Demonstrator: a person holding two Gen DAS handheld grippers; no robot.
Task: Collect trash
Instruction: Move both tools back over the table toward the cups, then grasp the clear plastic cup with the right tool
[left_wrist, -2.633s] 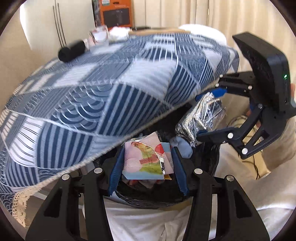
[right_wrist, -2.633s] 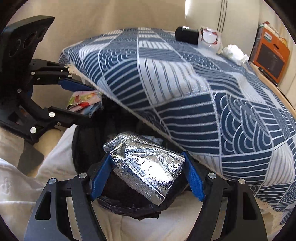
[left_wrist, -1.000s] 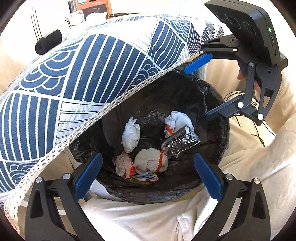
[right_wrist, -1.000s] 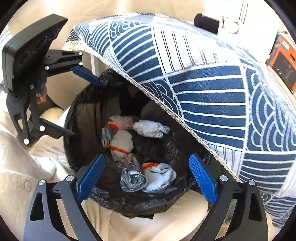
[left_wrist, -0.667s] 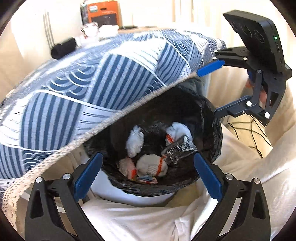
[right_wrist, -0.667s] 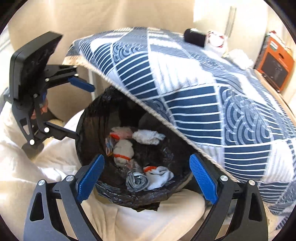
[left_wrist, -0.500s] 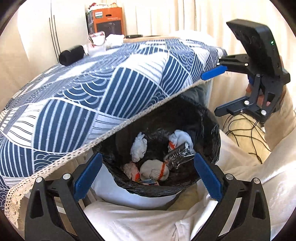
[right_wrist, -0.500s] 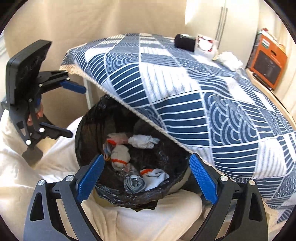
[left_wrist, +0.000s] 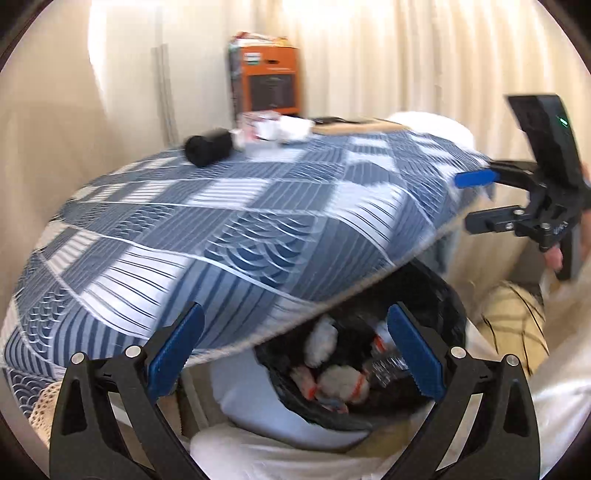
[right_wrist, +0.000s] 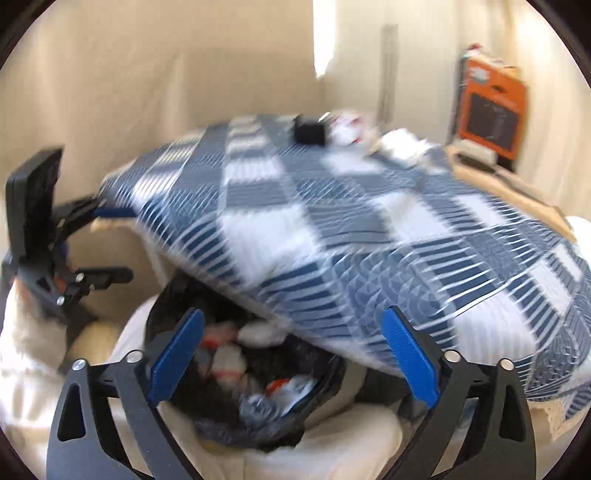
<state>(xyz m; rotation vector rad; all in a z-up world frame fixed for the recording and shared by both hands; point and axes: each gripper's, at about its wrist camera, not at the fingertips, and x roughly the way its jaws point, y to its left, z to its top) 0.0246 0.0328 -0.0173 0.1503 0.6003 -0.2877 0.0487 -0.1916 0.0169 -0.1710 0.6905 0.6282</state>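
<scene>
Tablecloth edge (left_wrist: 332, 306) overhanging bin (left_wrist: 439, 295)

Left tongs (left_wrist: 295, 350) fill the bottom of the left wrist view, blue pads spread wide, nothing between them. Both black arms angle up from the lower corners and tip downward. Right tongs (right_wrist: 291, 354) sit the same way along the bottom of the right wrist view, jaws opening, pads wide apart and empty. In the left wrist view the right tongs also show at the right edge, seen side-on, one blue pad above, with the person's fingers (left_wrist: 554, 256) wrapped at the handle. In the right wrist view the left tongs appear at the left edge, blurred.
</scene>
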